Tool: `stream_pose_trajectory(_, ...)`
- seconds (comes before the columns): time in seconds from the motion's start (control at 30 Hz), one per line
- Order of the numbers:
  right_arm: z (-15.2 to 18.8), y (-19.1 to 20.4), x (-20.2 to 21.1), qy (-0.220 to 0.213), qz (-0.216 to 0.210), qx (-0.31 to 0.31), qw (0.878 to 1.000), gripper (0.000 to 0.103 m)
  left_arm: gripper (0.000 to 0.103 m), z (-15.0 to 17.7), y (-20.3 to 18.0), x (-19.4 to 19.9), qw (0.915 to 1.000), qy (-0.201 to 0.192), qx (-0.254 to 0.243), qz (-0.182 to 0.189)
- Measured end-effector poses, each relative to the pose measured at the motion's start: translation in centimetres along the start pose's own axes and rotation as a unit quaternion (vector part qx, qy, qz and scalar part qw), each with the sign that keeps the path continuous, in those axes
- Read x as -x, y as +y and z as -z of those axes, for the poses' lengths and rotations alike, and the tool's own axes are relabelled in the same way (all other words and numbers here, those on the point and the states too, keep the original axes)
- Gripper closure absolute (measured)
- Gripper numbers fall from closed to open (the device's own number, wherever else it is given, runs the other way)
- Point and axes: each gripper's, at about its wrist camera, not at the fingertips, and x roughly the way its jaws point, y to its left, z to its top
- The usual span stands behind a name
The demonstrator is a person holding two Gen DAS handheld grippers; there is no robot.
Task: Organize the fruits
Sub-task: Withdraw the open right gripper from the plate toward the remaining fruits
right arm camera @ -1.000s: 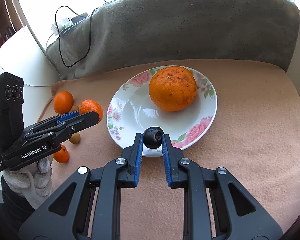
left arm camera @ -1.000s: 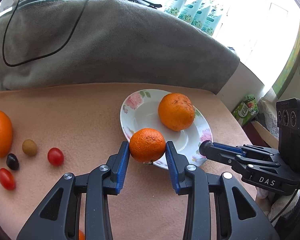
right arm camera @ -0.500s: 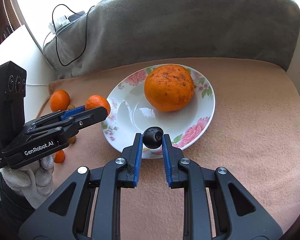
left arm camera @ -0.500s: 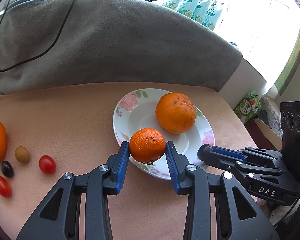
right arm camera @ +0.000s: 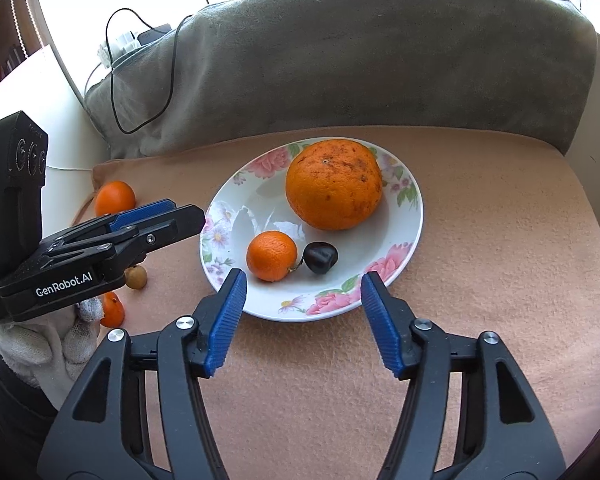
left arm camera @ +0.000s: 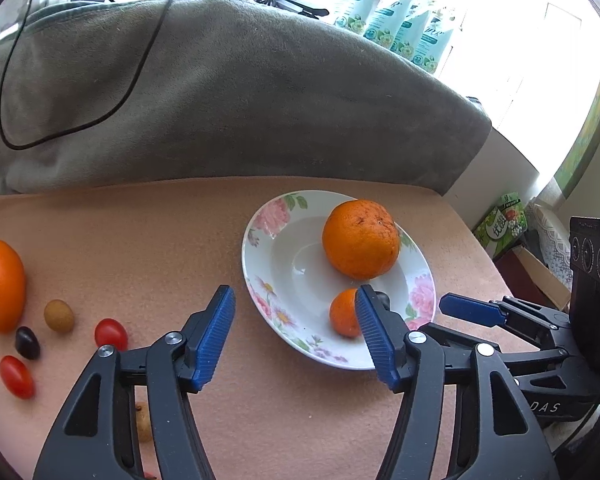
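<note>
Peach felt-covered table with a floral plate, seen before a grey blanket.

On the round, glossy plate a large pitted orange was seen at the back, with a small mandarin and a smooth dark cherry side by side in front, the cherry's stem pointed toward the mandarin. Both the left gripper and the right gripper were angled down at the plate, their ribbed blue jaws just opened wide, nothing clamped. Cherry tomatoes and a longan were left on the felt.
</note>
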Motion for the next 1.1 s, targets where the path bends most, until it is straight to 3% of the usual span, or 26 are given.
stream_pose_trajectory(0.07, 0.0, 0.2, 0.1, -0.004, 0.003, 0.003, 1.0, 0.026, 0.035, 0.0, -0.1, 0.1, 1.0, -0.001, -0.002, -0.001)
stream_pose_trajectory(0.13, 0.0, 0.4, 0.3, -0.009, 0.003, 0.005, 1.0, 0.024, 0.029, -0.1, -0.1, 0.3, 1.0, -0.003, -0.002, -0.007)
stream_pose_trajectory(0.23, 0.0, 0.7, 0.5, -0.01, 0.002, 0.009, 1.0, 0.016, 0.029, -0.1, 0.0, 0.5, 1.0, -0.003, 0.003, -0.006)
stream_pose_trajectory(0.7, -0.1, 2.6, 1.0, -0.009, -0.013, 0.012, 1.0, 0.016, 0.029, 0.0, 0.9, 2.9, 0.9997, -0.021, 0.013, -0.008)
stream_pose_trajectory(1.1, -0.8, 4.2, 0.9, -0.007, -0.044, -0.001, 0.999, 0.016, 0.029, 0.2, 3.9, 5.6, 0.9982, -0.043, 0.036, -0.023)
